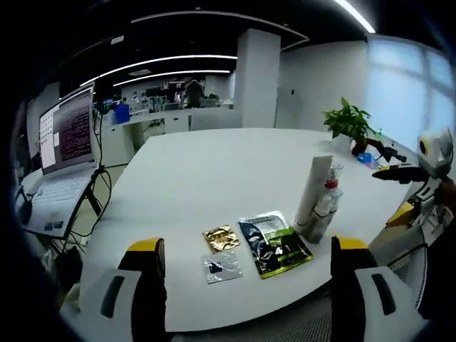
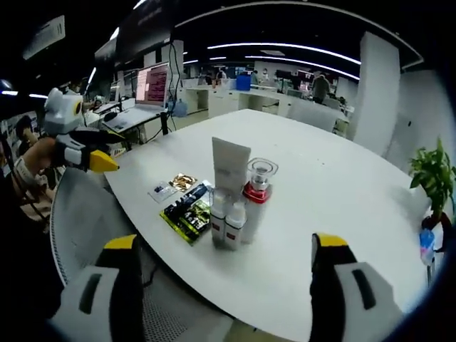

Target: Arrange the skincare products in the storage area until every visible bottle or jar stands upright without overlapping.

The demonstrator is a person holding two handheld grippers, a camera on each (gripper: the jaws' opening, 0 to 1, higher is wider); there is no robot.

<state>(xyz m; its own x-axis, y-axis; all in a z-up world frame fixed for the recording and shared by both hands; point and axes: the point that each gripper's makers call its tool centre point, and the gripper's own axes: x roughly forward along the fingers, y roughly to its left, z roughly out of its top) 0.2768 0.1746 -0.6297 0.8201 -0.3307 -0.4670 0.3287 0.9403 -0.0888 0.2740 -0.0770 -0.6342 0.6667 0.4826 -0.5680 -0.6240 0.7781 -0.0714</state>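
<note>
Your left gripper [image 1: 246, 285] hangs just past the near edge of the white table [image 1: 214, 171], with its yellow-tipped jaws spread wide and nothing between them. Your right gripper [image 2: 224, 285] is the same, jaws wide apart and bare, held back from the table edge on its own side. I think you hold both back and wide so you can look over the whole group before you pick what to touch. Closest to your left gripper lie three flat packets: a small silver packet [image 1: 221, 267], a gold packet [image 1: 221, 237] just behind it, and a bigger green and black packet [image 1: 274, 244] beside them. Just past that packet stand the skincare things, bunched close together. All of them look upright, so the job may be close to done, but they sit so tight that some may be touching. The right gripper view tells you more about that bunch: two small white bottles [image 2: 226, 222] stand side by side in front, a clear jar with a red band [image 2: 258, 187] stands next to them, and a tall white box [image 2: 229, 168] stands behind. In the left gripper view these blend into one clump. The left gripper view gives you the potted plant [image 1: 348, 122] far back on the table and the laptop [image 1: 64, 153] off to the side.
</note>
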